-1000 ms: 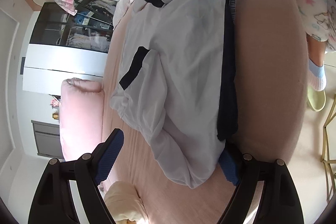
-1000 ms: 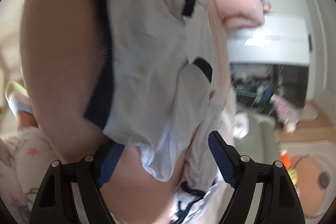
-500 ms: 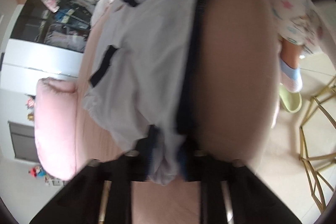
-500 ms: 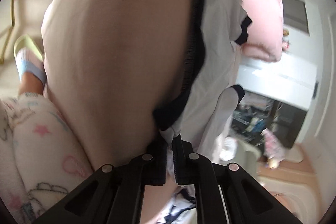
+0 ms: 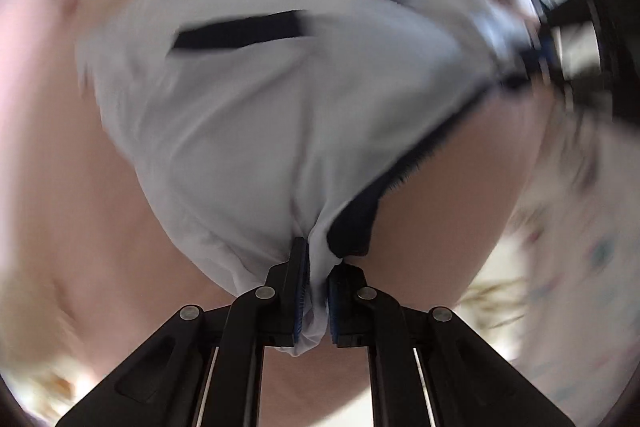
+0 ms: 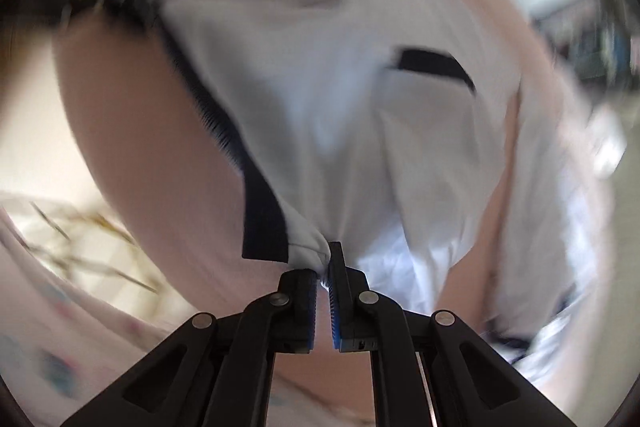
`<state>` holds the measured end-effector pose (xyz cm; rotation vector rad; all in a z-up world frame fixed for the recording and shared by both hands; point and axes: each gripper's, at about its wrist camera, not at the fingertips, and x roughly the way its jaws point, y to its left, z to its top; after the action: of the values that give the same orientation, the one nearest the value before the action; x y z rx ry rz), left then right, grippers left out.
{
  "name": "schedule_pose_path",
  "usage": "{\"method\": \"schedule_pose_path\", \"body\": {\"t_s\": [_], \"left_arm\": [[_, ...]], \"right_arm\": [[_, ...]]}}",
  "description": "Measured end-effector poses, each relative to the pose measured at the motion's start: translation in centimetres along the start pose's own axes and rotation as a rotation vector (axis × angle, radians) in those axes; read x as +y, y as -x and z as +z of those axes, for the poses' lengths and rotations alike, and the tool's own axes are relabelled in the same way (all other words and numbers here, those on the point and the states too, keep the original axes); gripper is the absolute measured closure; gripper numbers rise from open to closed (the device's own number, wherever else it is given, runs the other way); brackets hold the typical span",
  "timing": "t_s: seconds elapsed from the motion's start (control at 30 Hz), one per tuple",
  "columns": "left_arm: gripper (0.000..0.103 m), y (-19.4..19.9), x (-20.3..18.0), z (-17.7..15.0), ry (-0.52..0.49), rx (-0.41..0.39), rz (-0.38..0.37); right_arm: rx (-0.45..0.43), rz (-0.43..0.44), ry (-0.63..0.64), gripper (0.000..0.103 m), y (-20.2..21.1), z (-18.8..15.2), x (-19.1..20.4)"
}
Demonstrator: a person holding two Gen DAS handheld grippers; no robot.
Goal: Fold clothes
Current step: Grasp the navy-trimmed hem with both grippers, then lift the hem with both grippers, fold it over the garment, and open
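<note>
A white shirt (image 5: pixel 280 99) with dark navy trim lies spread over a pink bed (image 5: pixel 80 219). My left gripper (image 5: pixel 319 267) is shut on one bottom corner of the shirt, white cloth bunched between its blue pads, beside the navy hem band (image 5: pixel 352 231). In the right wrist view the same shirt (image 6: pixel 360 131) fans out ahead, and my right gripper (image 6: pixel 325 267) is shut on the other hem corner next to its navy band (image 6: pixel 266 227). Both corners are lifted off the bed and the cloth is pulled taut. Both pictures are motion-blurred.
The bed's rounded edge (image 5: pixel 460 227) drops to a pale floor (image 6: pixel 24 147). A person's patterned pyjama leg (image 5: pixel 580 267) stands beside the bed, seen also as pyjama cloth (image 6: pixel 48 327). Blurred furniture (image 6: pixel 600 43) shows behind the bed.
A second ago both grippers stood open around the shirt's hem corners. They shut on the cloth, then rolled, lifted and pulled the hem, so the shirt now stretches ahead of each.
</note>
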<state>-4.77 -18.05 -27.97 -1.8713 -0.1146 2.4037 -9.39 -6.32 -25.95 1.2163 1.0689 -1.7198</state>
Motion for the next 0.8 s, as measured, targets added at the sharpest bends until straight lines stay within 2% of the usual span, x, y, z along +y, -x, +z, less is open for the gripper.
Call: {"method": "schedule_pose_path", "body": {"t_s": [0.07,0.13,0.2,0.3,0.37,0.47,0.57,0.8], "left_arm": [[0.097,0.1,1.8,0.4,0.132,0.023,-0.096],[0.097,0.5,2.9,0.5,0.214,0.014,-0.168],[0.097,1.1,3.8,0.6,0.277,0.001,-0.219],[0.097,1.9,4.2,0.8,0.313,-0.01,-0.239],[0.097,2.6,4.2,1.3,0.314,-0.028,-0.241],[0.097,3.8,3.9,2.5,0.289,-0.056,-0.182],[0.097,4.7,4.1,3.6,0.295,-0.094,-0.195],[0.097,4.9,6.1,8.4,0.289,-0.109,-0.154]], "right_arm": [[-0.016,0.104,-0.141,0.096,0.4,0.0,-2.1],[-0.032,0.177,-0.256,0.096,0.7,-0.1,-3.8],[-0.047,0.211,-0.331,0.096,1.1,-0.2,-4.8],[-0.084,0.211,-0.361,0.096,2.2,0.2,-5.4],[-0.095,0.196,-0.363,0.096,2.7,0.8,-5.7],[-0.119,0.176,-0.359,0.096,3.5,2.1,-6.2],[-0.132,0.136,-0.343,0.096,4.1,3.4,-6.7],[-0.157,0.097,-0.337,0.096,5.0,5.5,-6.9]]}}
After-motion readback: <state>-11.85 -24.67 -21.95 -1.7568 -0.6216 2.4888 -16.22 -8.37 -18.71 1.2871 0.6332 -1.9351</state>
